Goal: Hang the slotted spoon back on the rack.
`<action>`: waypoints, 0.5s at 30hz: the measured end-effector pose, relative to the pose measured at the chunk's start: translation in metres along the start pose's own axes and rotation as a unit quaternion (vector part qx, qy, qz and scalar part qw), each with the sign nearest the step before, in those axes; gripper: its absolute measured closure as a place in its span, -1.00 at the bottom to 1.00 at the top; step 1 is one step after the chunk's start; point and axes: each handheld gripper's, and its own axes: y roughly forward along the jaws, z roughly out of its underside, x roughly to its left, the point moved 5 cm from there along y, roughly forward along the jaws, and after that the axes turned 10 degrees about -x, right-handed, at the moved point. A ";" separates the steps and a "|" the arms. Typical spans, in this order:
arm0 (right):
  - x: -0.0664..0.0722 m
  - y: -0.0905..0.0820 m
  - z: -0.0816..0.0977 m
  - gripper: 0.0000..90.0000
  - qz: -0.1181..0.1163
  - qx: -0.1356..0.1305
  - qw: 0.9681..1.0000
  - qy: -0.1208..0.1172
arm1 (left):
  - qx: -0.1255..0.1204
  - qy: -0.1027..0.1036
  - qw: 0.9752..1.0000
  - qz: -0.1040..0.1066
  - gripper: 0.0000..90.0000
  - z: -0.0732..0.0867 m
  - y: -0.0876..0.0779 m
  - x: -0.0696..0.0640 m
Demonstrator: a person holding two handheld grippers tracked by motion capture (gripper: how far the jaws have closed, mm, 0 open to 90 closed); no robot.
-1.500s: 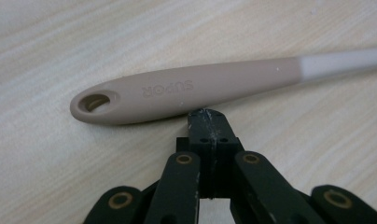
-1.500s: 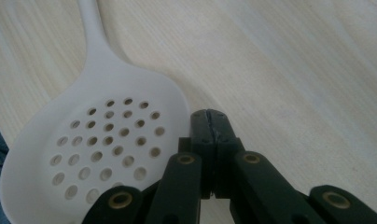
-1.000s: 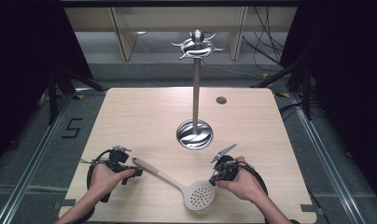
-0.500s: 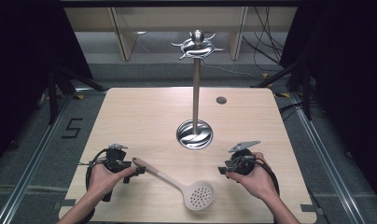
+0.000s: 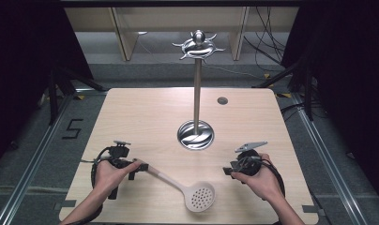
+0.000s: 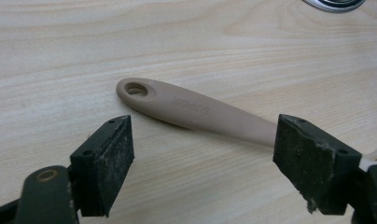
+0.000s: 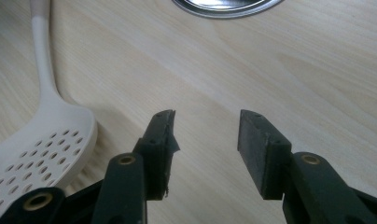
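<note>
Steel utensil stand [image 5: 195, 133] on wooden table [image 5: 131, 117]

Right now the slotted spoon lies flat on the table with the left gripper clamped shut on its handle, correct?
Not quite. The slotted spoon does lie flat on the table, but the left gripper is not clamped on it: its jaws have just been opening and stand wide apart, clear of the handle. The left gripper view shows this.

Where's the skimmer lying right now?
In the high view the skimmer lies flat near the table's front edge, between the two grippers: handle end at the open left gripper, perforated head toward the right gripper.
</note>
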 end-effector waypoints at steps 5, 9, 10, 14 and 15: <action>-0.001 0.001 0.000 0.24 -0.002 0.000 1.000 -0.004 | 0.010 -0.022 1.000 -0.015 -0.57 -0.002 0.006 -0.003; -0.001 -0.001 0.001 0.23 0.000 0.001 1.000 0.006 | 0.011 -0.037 0.999 -0.026 -0.57 -0.008 0.013 -0.005; -0.002 -0.001 0.001 0.22 0.002 0.000 1.000 0.003 | 0.014 -0.041 0.999 -0.028 -0.57 -0.008 0.013 -0.005; 0.001 -0.005 0.002 0.21 0.005 0.000 1.000 0.005 | 0.017 -0.044 0.998 -0.041 -0.56 -0.008 0.015 -0.002; 0.001 -0.005 0.002 0.21 0.007 0.000 1.000 0.005 | 0.018 -0.047 0.998 -0.041 -0.56 -0.007 0.016 -0.001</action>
